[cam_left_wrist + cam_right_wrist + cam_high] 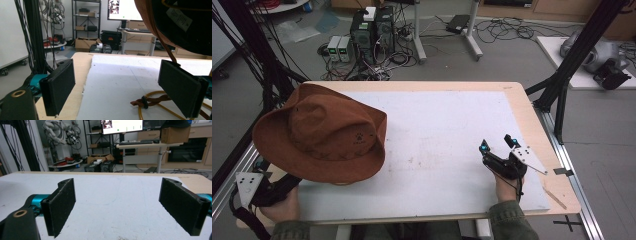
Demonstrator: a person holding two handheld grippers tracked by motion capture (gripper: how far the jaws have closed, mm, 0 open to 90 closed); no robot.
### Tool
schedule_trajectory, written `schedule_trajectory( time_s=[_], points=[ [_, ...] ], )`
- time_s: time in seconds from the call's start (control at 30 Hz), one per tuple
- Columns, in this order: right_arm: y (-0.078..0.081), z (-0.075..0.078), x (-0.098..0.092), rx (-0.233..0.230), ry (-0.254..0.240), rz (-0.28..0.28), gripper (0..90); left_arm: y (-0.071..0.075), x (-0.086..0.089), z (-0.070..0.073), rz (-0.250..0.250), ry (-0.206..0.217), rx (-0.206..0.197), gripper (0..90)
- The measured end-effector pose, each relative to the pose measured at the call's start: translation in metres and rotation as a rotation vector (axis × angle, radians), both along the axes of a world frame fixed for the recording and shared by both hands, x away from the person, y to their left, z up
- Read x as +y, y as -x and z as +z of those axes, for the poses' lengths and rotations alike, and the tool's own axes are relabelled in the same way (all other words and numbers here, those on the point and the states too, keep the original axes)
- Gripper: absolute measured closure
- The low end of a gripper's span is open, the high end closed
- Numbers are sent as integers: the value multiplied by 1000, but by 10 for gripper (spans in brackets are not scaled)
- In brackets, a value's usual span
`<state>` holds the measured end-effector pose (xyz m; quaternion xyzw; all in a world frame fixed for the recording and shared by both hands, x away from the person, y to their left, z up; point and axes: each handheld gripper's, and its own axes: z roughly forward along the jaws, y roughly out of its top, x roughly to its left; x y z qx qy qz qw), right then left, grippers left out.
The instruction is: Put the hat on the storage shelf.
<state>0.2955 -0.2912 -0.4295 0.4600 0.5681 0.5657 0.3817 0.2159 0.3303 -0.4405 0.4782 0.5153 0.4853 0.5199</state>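
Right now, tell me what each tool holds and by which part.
Nothing is held. The left tool is open beneath the brown hat, gripping neither its brim nor its cord. The right tool is open over the bare mat.

hat [319, 132] — brown, wide-brimmed, crown up | table's left part | braided cord [152, 100] beneath — loose

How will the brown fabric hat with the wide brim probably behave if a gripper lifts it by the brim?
The brown fabric hat is probably soft: its crown shows dents and its brim waves, so the brim may fold when lifted. It probably will not roll. The braided brown cord under it would likely hang loose and could catch on the left gripper.
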Motion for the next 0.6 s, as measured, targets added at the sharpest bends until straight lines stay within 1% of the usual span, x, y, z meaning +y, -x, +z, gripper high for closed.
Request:
schedule_trajectory(
  time_s=[0.1, 0.27, 0.33, 0.5, 0.6],
  points=[
    [0, 0, 0, -1, 6, -1, 132, 0, 0, 0, 0, 1, -1, 144],
    [0, -1, 0, 6, -1, 3, 132, 0, -1, 0, 0, -1, -1, 144],
    [0, -2, 0, 6, 10, 3, 132, 0, -1, 0, -1, -2, -1, 144],
    [0, -2, 0, 4, 13, 6, 132, 0, -1, 0, -4, 0, -2, 144],
    [1, -3, 0, 11, 11, 6, 132, -1, -2, 0, -5, -3, 2, 145]
  ],
)
